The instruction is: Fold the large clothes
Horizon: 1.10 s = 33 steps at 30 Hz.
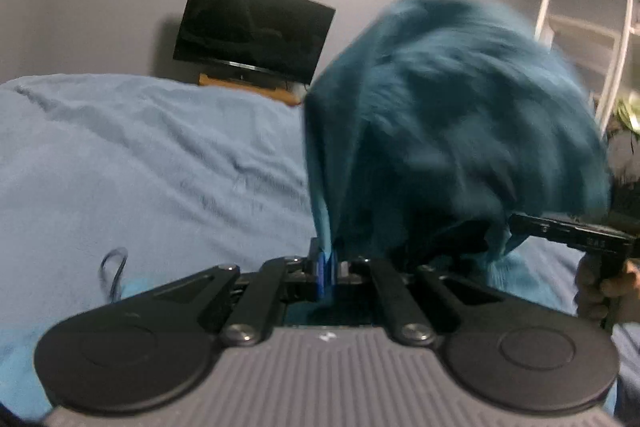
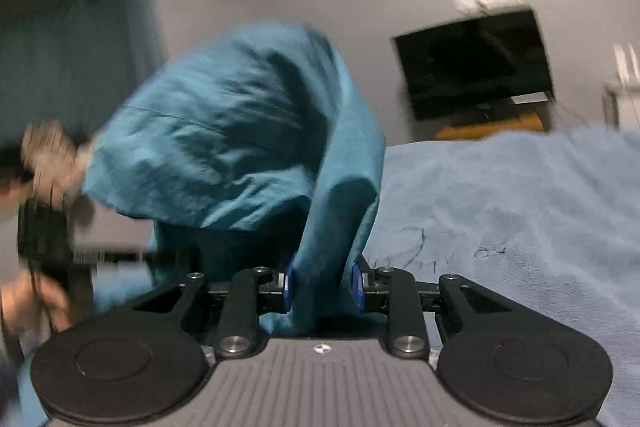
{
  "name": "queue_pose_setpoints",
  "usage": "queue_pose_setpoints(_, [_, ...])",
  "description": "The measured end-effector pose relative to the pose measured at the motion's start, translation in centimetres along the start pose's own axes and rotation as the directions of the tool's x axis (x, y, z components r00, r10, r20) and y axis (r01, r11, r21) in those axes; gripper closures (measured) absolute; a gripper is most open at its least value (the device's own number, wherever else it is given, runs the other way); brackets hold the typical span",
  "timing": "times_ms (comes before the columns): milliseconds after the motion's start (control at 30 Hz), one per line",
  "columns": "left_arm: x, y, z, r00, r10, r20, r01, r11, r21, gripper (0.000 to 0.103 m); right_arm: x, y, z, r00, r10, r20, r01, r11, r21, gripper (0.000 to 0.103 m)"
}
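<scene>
In the left wrist view, the left tongs (image 1: pixel 329 267) are pinched tight on a thin edge of the dark teal cloth garment (image 1: pixel 452 131), which billows up above the bed with its pale blue fleecy blanket (image 1: pixel 140 167), probably lifted to shake it flat for folding; the right tongs (image 1: pixel 576 235) show beyond the garment. In the right wrist view, the right tongs (image 2: pixel 324 285) clamp a thicker bunched fold of that garment (image 2: pixel 240 131), over the bed (image 2: pixel 520 207). No containers are visible.
</scene>
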<state>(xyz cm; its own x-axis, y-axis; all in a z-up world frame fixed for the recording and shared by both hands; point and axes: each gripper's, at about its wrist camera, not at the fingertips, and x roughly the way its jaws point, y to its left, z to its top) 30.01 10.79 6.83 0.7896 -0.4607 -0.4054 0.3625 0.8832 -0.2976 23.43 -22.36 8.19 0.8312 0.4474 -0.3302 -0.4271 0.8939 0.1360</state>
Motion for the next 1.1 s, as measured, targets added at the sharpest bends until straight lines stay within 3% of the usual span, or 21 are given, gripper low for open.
queue_pose_setpoints(167, [-3.3,-0.7,-4.1,0.99,0.038,-0.133,-0.028,0.997,0.073,0.103,-2.1,2.8,-4.4,0.987,-0.084,-0.135,0.054,0.976,-0.209,0.072])
queue_pose_setpoints(267, [-5.9,-0.7,-5.5,0.985,0.059,-0.161,-0.052,0.998,0.044,0.103,-3.2,4.1,-6.1,0.971,-0.15,-0.185,0.091,0.952,-0.294,0.071])
queue_pose_setpoints(467, [-11.9,-1.3,-5.0,0.992,0.085,-0.091,-0.083,0.996,0.025,0.103,-7.9,6.2,-6.9,0.97,-0.136,-0.201,0.068,0.946,-0.316,0.071])
queue_pose_setpoints(633, [-15.4,-5.1,-1.0,0.999,0.036,0.015,-0.037,0.998,0.056,0.103,-12.5,7.1,-3.7,0.993,-0.068,-0.095,0.044,0.972,-0.232,0.07])
queue_pose_setpoints(700, [-15.6,-7.3,0.9,0.999,0.013,0.039,-0.017,0.996,0.084,0.103,-13.6,7.6,-1.9,0.998,-0.032,-0.059,0.019,0.978,-0.208,0.065])
queue_pose_setpoints(767, [-15.6,-9.4,2.3,0.999,-0.008,0.048,0.004,0.995,0.097,0.095,-14.4,8.3,-0.2,1.0,0.002,-0.027,-0.007,0.981,-0.195,0.058])
queue_pose_setpoints(833, [-14.7,-11.5,3.3,0.999,-0.026,0.045,0.02,0.993,0.116,0.068,-14.8,9.0,1.1,0.999,0.043,-0.01,-0.045,0.983,-0.181,0.057])
queue_pose_setpoints(900, [-13.4,-13.6,3.5,0.999,-0.045,0.014,0.042,0.985,0.165,0.056,-15.3,9.6,2.0,0.997,0.081,0.0,-0.08,0.984,-0.162,0.056])
queue_pose_setpoints(967, [-11.6,-15.2,3.0,0.998,-0.045,-0.051,0.054,0.983,0.176,0.054,-14.3,9.6,2.3,0.997,0.068,-0.019,-0.07,0.987,-0.143,0.055])
queue_pose_setpoints(1067, [-9.1,-16.7,0.6,0.978,-0.013,-0.206,0.051,0.983,0.176,0.054,-11.8,9.4,1.0,0.992,0.013,-0.125,-0.026,0.994,-0.107,0.057])
queue_pose_setpoints(1100, [-8.6,-16.9,-0.6,0.966,0.001,-0.258,0.047,0.983,0.18,0.054,-11.1,9.2,-0.2,0.983,0.029,-0.181,-0.043,0.996,-0.073,0.058])
